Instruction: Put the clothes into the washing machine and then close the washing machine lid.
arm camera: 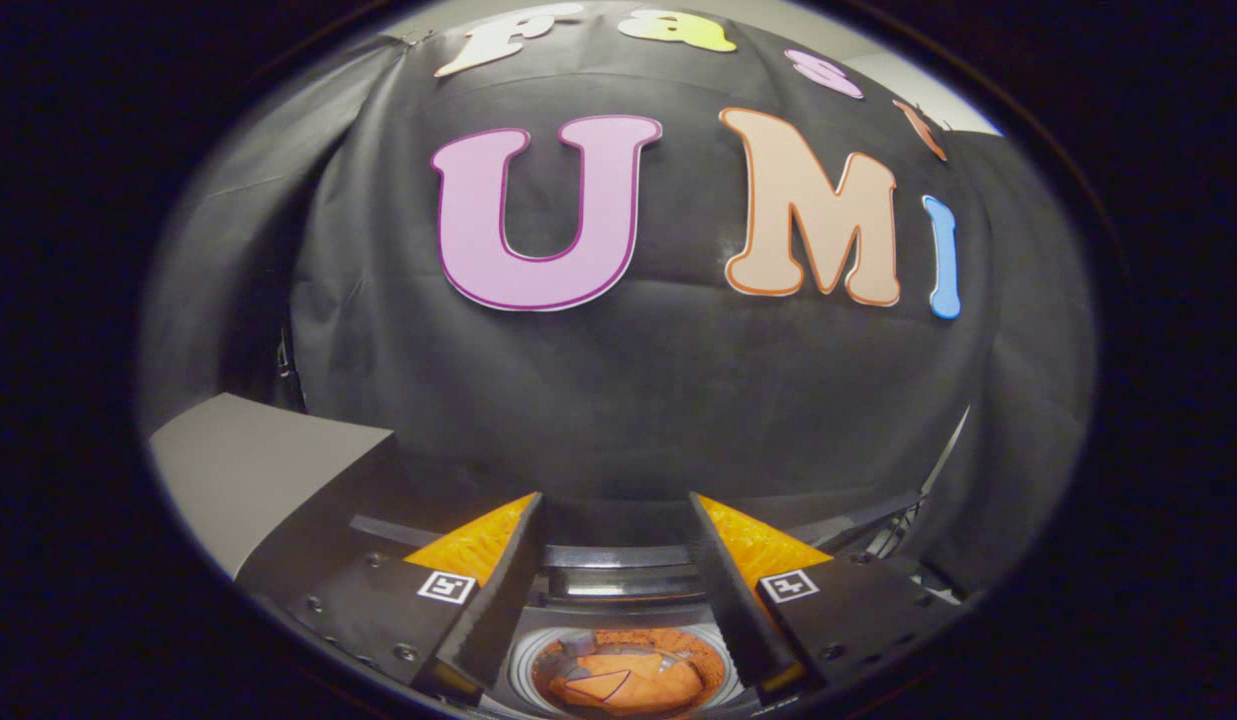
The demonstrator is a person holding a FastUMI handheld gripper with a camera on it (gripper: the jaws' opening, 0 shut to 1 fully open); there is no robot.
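Hovering above the washing machine [618, 600] with the claw [615, 520] released, its two fingers spread wide and pressing on nothing. Looking down between those fingers onto the round drum opening, ringed by a pale rim [523, 668], with the clothes [628, 682] already lying inside: an orange garment, crumpled, with a small greyish patch at its left side, resting low in the tub against a speckled orange-brown inner wall. Sitting just ahead of the drum, a dark raised band of the machine's top [618, 582], likely the lid or the rear panel, though hard to tell which from this angle; lid position therefore uncertain, but drum mouth plainly uncovered. Carrying a small square black-and-white marker [446, 587] on the left finger and a matching one [788, 585] on the right finger, each near the base. Beyond the fingertips, only the black cloth wall [628, 400] of the booth, hanging in soft folds and meeting a side panel of the same cloth at the right. Off to the left, beside and a little above the left finger, a flat grey slab [248, 470], perhaps a tabletop edge or a box, angled away. At the right, near the foot of the wall, some thin metal rods [903, 525], too small to make out further.
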